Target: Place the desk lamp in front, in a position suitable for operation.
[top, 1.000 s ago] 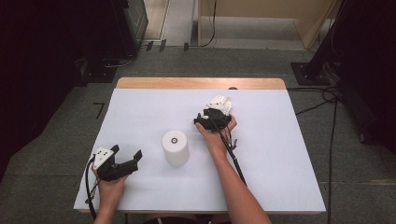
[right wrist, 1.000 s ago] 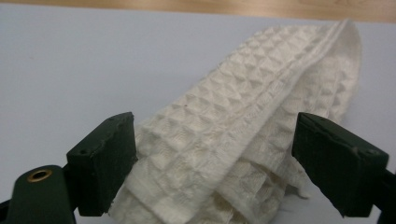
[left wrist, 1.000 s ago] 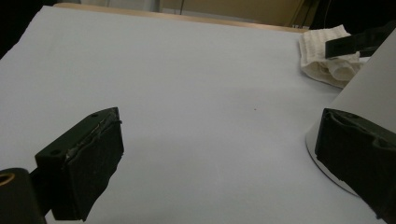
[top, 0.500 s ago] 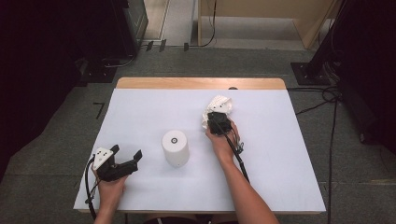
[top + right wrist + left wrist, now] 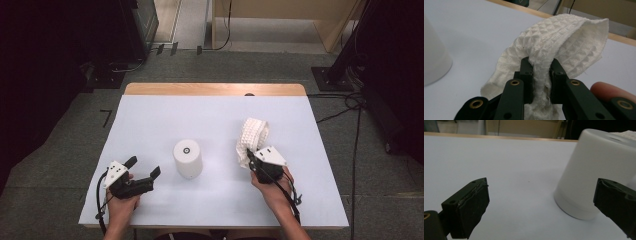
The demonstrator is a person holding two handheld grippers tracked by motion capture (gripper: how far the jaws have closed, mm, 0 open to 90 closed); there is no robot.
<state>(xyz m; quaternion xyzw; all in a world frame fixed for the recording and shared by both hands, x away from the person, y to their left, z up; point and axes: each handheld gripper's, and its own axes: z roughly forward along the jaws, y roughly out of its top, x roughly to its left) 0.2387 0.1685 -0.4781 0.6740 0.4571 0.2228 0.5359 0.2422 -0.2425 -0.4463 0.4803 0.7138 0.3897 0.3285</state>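
White waffle-weave cloth (image 5: 564, 42) is pinched between the jaws of my right hand-held gripper (image 5: 254, 159), which are closed tight on a bunched fold; the rest of the cloth stands up in a loop toward 12 o'clock, clear of the bench (image 5: 150, 120). My left hand-held gripper (image 5: 145, 167) rests at the 7 o'clock corner with its jaws wide apart and nothing between them, pointing toward the white cylinder (image 5: 188, 158) at the bench centre.

Step in hand, as I judge it: carrying the gripped cloth across the bench, probably toward the cylinder, which sits at 9 o'clock from my right hand-held gripper and well apart from it.

Next move calls for:
1. Keeping the jaws clamped; the fold is thick but loose fabric can slip.
2. Holding the hanging part above the surface so it does not drag.
3. Approaching the cylinder gently; it is upright and looks light enough to tip.

Clearances: open bench lies at 12 o'clock and at 3 o'clock of the cloth. The near edge is close behind both hands, so room to draw back is small.
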